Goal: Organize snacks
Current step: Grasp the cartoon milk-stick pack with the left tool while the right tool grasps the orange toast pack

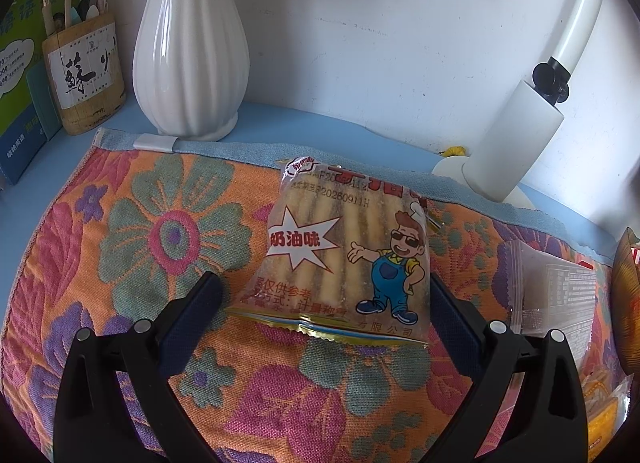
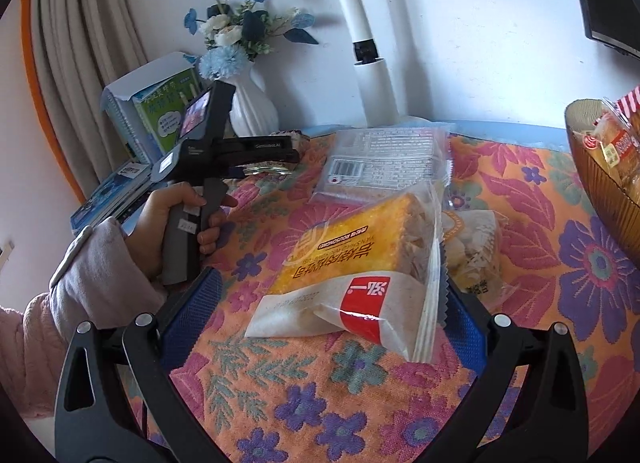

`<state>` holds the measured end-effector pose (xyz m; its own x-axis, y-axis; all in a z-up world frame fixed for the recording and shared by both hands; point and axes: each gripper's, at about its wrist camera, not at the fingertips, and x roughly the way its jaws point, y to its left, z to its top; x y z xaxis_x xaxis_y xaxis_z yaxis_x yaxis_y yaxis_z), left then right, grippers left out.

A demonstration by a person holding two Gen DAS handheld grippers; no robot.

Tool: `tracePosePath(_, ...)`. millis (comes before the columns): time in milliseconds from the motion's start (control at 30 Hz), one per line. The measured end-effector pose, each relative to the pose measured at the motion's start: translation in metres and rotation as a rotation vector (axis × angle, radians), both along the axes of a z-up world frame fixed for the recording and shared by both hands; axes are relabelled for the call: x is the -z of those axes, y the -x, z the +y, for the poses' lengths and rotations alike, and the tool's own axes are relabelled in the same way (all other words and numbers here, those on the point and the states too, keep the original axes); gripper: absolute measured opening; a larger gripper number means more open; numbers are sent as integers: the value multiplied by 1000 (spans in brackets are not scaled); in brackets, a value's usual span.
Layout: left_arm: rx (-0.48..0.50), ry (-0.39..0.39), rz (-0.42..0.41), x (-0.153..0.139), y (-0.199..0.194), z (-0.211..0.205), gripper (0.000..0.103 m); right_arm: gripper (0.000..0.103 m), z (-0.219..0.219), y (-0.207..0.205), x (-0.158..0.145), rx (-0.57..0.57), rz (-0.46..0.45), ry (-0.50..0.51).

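A biscuit packet (image 1: 344, 251) with a cartoon chef lies on the floral cloth (image 1: 132, 247). My left gripper (image 1: 324, 303) is open, its fingers on either side of the packet's near end. In the right wrist view a yellow cake packet (image 2: 352, 263) with a red label lies between the fingers of my open right gripper (image 2: 332, 303). A clear packet (image 2: 384, 159) lies behind it and a pale packet (image 2: 476, 251) to its right. The left gripper body (image 2: 224, 151) shows at the left, hand-held.
A white vase (image 1: 188, 43) and wooden pen holder (image 1: 86, 75) stand at the back left, with books (image 2: 152, 119) beside. A white lamp base (image 1: 516, 135) stands back right. An amber bowl (image 2: 600, 167) holding snacks sits at the right edge.
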<state>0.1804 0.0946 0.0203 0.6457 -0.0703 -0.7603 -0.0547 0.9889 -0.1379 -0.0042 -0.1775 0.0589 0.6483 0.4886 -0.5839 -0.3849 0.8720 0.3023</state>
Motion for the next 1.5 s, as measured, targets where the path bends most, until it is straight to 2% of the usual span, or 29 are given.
tracePosePath(133, 0, -3, 1, 0, 0, -1, 98, 100, 14, 13, 5, -162, 103, -18)
tracePosePath(200, 0, -4, 1, 1, 0, -2, 98, 100, 19, 21, 4, -217, 122, -4)
tracePosePath(267, 1, -6, 2, 0, 0, -3, 98, 100, 23, 28, 0, -241, 117, 48)
tracePosePath(333, 1, -6, 2, 0, 0, -3, 98, 100, 22, 29, -8, -216, 82, 120)
tracePosePath(400, 1, -7, 2, 0, 0, -4, 98, 100, 23, 24, -14, -228, 66, 145)
tracePosePath(500, 1, -7, 2, 1, -1, -3, 98, 100, 37, 8, -22, -281, 40, 305)
tracePosePath(533, 1, -6, 2, 1, -1, -3, 98, 100, 49, 1, -21, -332, 31, 397)
tracePosePath(567, 1, -5, 2, 1, -1, -3, 98, 100, 53, -5, -18, -378, 34, 442)
tracePosePath(633, 1, -4, 1, 0, 0, -3, 98, 100, 70, -21, -9, -476, 65, 530)
tracePosePath(767, 2, -2, 1, 1, -1, -2, 98, 100, 89, -48, 19, -523, 144, 666)
tracePosePath(800, 2, -2, 1, 1, -1, -3, 98, 100, 90, -57, 26, -513, 184, 657)
tracePosePath(867, 2, -2, 1, 1, 0, -2, 98, 100, 85, -70, 31, -478, 259, 536)
tracePosePath(967, 5, 10, -8, 0, 0, 0, 95, 100, 81, -64, 33, -353, 214, 461)
tracePosePath(1000, 4, 17, -19, -1, 2, 2, 83, 96, 79, -61, 32, -319, 207, 441)
tracePosePath(1033, -6, 18, -27, -1, 3, 4, 78, 89, 77, -57, 31, -285, 198, 420)
tracePosePath(1067, -8, 27, -31, -2, 4, 7, 75, 85, 75, -52, 28, -252, 180, 401)
tracePosePath(1133, -18, 39, -46, -3, 6, 10, 63, 82, 66, -42, 24, -220, 148, 298)
tracePosePath(1200, -18, 46, -57, -4, 8, 11, 60, 81, 59, -37, 23, -179, 133, 226)
tracePosePath(1333, -26, 49, -67, -6, 12, 13, 59, 81, 38, -25, 10, -137, 51, 84)
tracePosePath(1500, -44, 51, -103, -9, 20, 14, 58, 81, 20, -24, 5, -109, 50, -32)
